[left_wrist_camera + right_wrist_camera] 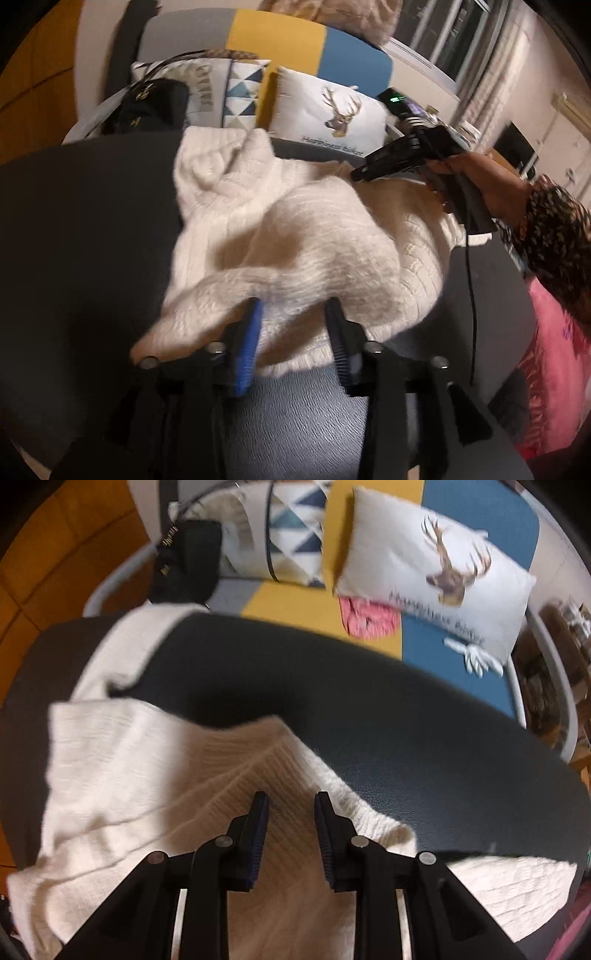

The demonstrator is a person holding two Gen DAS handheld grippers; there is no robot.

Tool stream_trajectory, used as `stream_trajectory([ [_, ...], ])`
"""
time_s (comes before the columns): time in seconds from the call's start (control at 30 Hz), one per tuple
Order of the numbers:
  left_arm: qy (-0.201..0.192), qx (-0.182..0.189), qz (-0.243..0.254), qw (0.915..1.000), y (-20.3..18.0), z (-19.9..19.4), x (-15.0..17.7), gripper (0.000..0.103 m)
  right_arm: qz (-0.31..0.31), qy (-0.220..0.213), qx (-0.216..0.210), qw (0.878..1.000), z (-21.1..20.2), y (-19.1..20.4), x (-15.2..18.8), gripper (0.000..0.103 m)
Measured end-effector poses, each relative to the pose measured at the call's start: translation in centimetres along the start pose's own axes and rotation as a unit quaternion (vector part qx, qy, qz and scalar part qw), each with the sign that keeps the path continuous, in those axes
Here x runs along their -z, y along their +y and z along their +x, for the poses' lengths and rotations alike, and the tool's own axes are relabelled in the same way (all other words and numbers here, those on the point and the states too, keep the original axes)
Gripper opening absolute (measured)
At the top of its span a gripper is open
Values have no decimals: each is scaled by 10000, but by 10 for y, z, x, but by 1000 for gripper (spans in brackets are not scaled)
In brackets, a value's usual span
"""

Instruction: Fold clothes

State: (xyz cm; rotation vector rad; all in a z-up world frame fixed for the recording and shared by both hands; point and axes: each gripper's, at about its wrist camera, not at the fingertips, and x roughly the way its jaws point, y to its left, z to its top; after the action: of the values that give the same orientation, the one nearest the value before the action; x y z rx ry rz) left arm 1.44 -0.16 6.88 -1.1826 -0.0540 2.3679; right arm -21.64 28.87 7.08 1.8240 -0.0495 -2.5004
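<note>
Cream sweater [295, 240] bunched on dark surface [92, 221]; left tongs [295, 310] spread wide over its hem, right tongs [291, 801] parted above knit.

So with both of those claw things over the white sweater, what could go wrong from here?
The sweater lies bunched on the dark table, so a fold made now may lock in wrinkles. The left gripper is open around a fuzzy edge; it could pinch several layers or snag the knit. The right gripper is open above the fabric, and its trailing black cable hangs near the sweater and might drag it.
</note>
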Motion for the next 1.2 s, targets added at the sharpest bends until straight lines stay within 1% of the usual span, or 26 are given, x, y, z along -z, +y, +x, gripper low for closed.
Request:
stream_trajectory([
  [0.03,-44,-35,148,9999,-3,3,-1,51,56,-37,-68,10000,3,-3,2,27],
  [0.13,-156,-259,662,9974,-11,18,-2,59,138,-162,-176,9996,5,-7,7,28],
  [0.23,-45,-633,968,9933,-14,42,-8,59,200,-240,-283,9991,-1,-9,15,28],
  [0.27,1,-717,908,9933,-11,51,-11,59,223,-258,-324,9989,-3,-9,18,28],
  [0.3,47,-718,802,9942,-7,57,-13,59,247,-276,-366,9986,-5,-9,21,28],
  [0.33,116,-682,637,9956,-2,63,-16,55,270,-295,-408,9984,-7,-9,24,28],
  [0.37,159,-591,388,9974,5,68,-19,47,294,-313,-450,9981,-9,-9,26,28],
  [0.4,172,-513,230,9983,9,69,-22,25,317,-331,-491,9977,-11,-9,29,28],
  [0.43,192,-391,74,9990,12,69,-25,14,339,-353,-533,9974,-13,-9,32,28],
  [0.47,202,-271,-67,9994,14,69,-28,11,351,-414,-568,9969,-16,-11,35,28],
  [0.5,125,-172,-107,9997,14,64,-30,10,372,-479,-610,9963,-19,-12,38,28],
  [0.63,-471,281,-23,9985,5,22,-37,9,861,-930,-1068,9862,-46,-23,57,28],
  [0.73,-924,741,212,9927,-5,-15,-36,8,1127,-1239,-1351,9766,-65,-24,74,28],
  [0.77,-1019,874,331,9904,-9,-27,-32,8,1171,-1318,-1405,9743,-71,-23,83,28],
  [0.8,-1076,965,393,9887,-12,-34,-30,5,1215,-1396,-1459,9718,-77,-21,92,28],
  [0.87,-1205,1273,506,9832,-19,-50,-19,5,1305,-1505,-1569,9673,-87,-19,110,28],
  [0.97,-1123,1549,853,9778,-29,-61,0,5,1431,-1659,-1595,9626,-104,-24,136,28],
  [1.03,-888,1600,1122,9767,-38,-63,18,5,1472,-1715,-1548,9618,-111,-28,149,28],
  [1.13,-530,1693,1529,9722,-51,-65,45,5,1339,-1604,-1519,9661,-113,-25,152,28],
  [1.2,-301,1721,1805,9679,-56,-68,65,5,1231,-1570,-1409,9697,-116,-25,152,28],
])
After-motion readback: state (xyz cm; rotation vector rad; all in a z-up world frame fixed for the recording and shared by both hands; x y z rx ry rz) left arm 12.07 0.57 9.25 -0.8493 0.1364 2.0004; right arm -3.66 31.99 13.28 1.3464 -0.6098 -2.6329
